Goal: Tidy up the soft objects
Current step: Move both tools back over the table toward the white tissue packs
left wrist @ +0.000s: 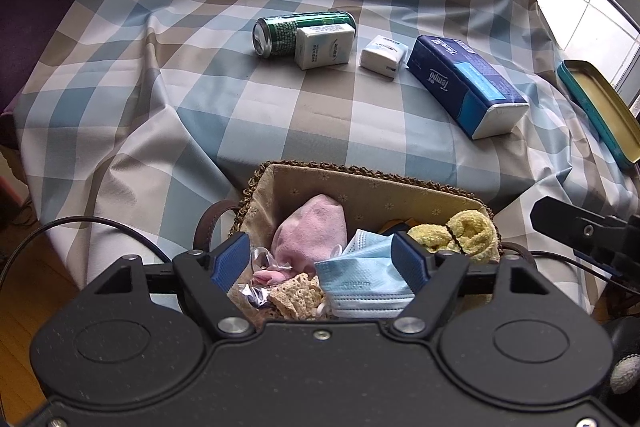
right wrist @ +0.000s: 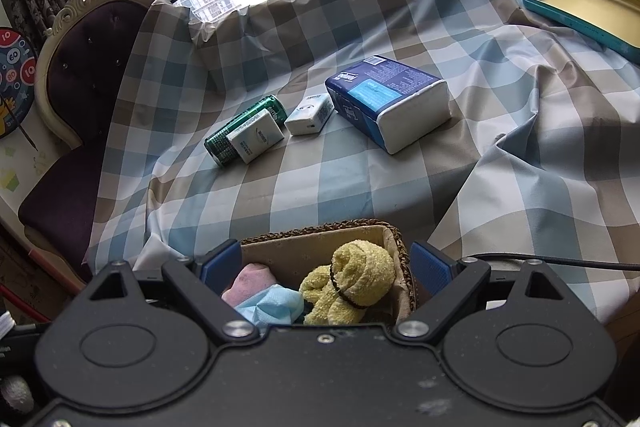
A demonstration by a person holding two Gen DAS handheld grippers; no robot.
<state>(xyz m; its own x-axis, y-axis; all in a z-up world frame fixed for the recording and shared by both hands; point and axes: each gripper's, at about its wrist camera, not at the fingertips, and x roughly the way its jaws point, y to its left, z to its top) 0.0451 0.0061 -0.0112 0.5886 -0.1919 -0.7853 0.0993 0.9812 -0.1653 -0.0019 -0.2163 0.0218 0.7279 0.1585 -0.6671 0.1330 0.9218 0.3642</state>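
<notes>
Our left claw (left wrist: 320, 259) and right claw (right wrist: 326, 267), both spread and empty, hover over the basket (left wrist: 360, 183); beyond it the checked counter (left wrist: 280, 115) lies bare.

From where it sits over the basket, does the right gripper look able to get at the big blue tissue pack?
Probably yes. The right gripper stands open and empty over the basket, and only bare checked cloth lies between it and the big blue tissue pack. The small white pack sits just beside it, on its left.
</notes>
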